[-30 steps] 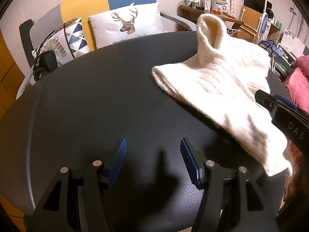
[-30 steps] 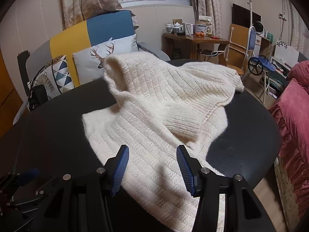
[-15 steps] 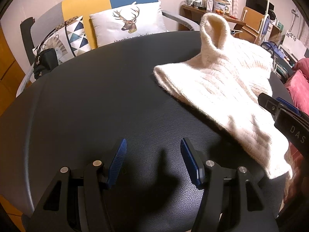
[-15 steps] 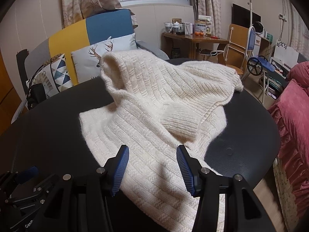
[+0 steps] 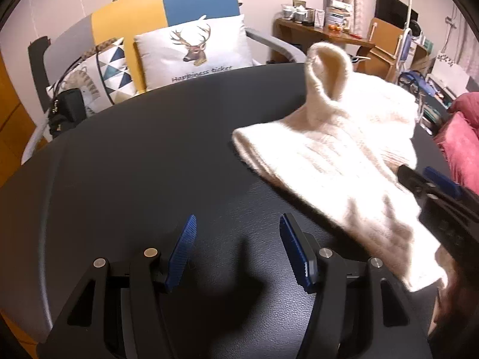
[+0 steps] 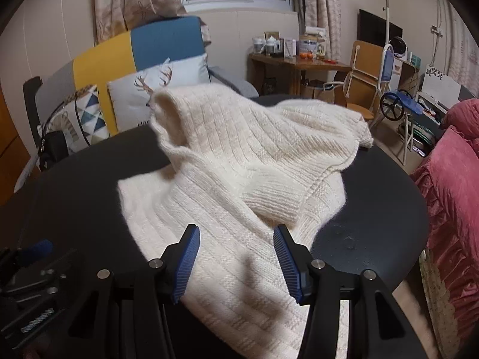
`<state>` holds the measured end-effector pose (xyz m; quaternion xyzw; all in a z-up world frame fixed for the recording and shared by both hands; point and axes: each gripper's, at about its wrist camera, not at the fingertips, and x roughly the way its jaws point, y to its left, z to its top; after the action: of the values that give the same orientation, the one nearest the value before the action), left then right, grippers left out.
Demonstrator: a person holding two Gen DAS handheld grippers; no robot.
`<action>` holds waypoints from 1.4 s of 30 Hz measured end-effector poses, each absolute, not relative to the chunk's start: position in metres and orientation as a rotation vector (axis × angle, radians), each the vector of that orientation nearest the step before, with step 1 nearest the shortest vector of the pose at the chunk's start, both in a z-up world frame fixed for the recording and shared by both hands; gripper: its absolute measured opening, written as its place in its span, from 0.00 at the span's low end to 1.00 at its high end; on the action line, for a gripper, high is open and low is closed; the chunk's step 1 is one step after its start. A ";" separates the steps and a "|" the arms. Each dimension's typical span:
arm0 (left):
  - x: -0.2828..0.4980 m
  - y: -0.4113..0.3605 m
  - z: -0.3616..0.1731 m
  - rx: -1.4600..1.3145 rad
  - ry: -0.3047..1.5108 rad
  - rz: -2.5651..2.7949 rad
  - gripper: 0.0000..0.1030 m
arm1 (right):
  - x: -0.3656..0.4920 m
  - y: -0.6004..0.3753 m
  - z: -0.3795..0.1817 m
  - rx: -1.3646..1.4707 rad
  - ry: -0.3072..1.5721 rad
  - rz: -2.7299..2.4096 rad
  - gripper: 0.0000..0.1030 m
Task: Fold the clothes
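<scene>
A cream knitted sweater (image 6: 239, 161) lies crumpled on a round black table (image 6: 83, 191), its turtleneck collar (image 5: 327, 68) standing up at the far side. My right gripper (image 6: 236, 236) hovers open just above the sweater's near part, with nothing between its blue pads. My left gripper (image 5: 238, 227) is open over bare table, to the left of the sweater (image 5: 335, 161). In the left wrist view the right gripper (image 5: 431, 182) shows at the sweater's right edge. In the right wrist view the left gripper (image 6: 30, 251) appears at the lower left.
Behind the table stands a yellow and blue sofa (image 5: 161, 15) with a deer cushion (image 5: 194, 48) and a black bag (image 5: 66, 110). A pink bedcover (image 6: 449, 179) is close on the right. A wooden desk (image 6: 299, 62) and chairs are further back.
Both views have shifted slightly, the sofa and sweater sitting a little lower and nearer the frame centre. The sweater lies as before and both grippers stay open.
</scene>
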<state>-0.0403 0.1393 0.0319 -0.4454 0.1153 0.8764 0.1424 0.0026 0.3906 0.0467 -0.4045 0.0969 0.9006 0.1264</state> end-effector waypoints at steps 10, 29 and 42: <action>-0.068 0.162 0.003 -1.377 0.436 2.431 0.60 | -0.017 0.402 -0.009 -1.363 0.343 2.536 0.52; -0.117 0.136 -0.023 -1.444 0.538 2.573 0.60 | -0.057 0.312 -0.021 -1.472 0.247 2.822 0.82; -0.116 0.123 -0.012 -1.375 0.497 2.667 0.60 | -0.024 0.345 0.022 -1.151 0.610 2.969 0.69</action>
<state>-0.1165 0.1227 -0.0116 -0.4516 0.1634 0.8757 0.0502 -0.0241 0.3449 0.0218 -0.3545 0.1878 0.9146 -0.0501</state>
